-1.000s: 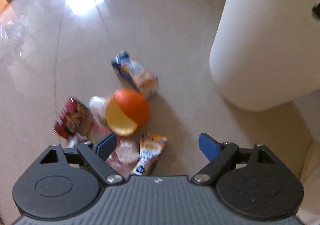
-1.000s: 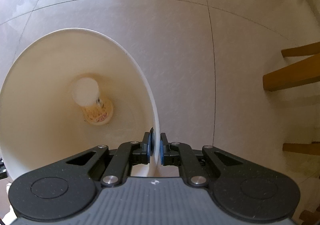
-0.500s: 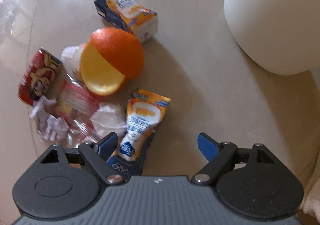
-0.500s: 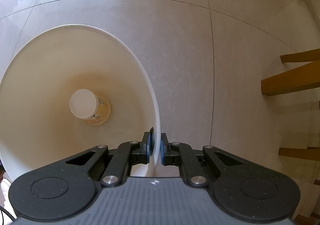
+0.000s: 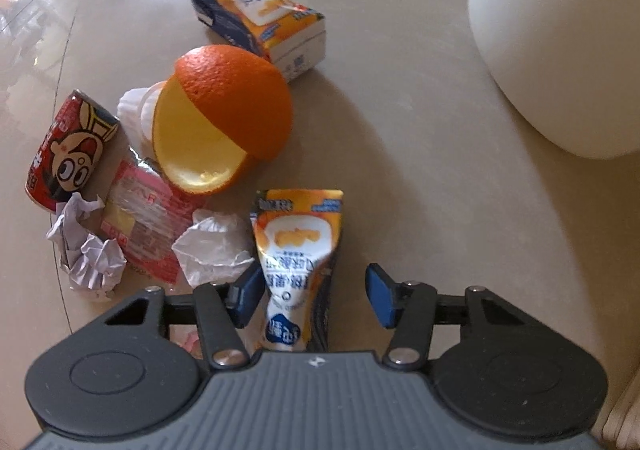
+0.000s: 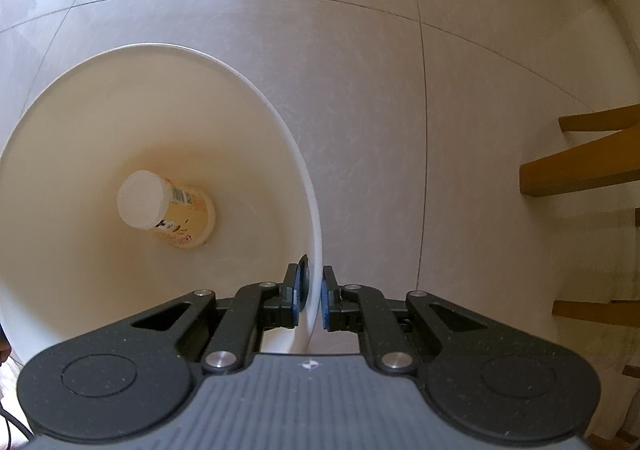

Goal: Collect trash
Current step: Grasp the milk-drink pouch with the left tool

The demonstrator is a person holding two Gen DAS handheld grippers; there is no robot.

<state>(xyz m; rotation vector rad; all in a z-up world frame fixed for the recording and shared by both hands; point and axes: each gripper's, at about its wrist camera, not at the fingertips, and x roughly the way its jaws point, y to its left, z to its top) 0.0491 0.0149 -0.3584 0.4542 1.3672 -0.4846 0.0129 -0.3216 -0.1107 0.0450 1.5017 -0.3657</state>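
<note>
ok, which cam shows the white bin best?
Right wrist: the white bin shows its whole opening, a cup lying inside, and the right tool clamped on its rim. Left wrist shows only part of its outer wall.

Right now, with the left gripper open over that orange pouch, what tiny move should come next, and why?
Probably ease the left gripper slightly further onto the pouch and close. Its jaws stand open with the pouch lying between them, nearer one finger. The right gripper is clamped on the bin rim, so the bin looks ready to take it.
</note>
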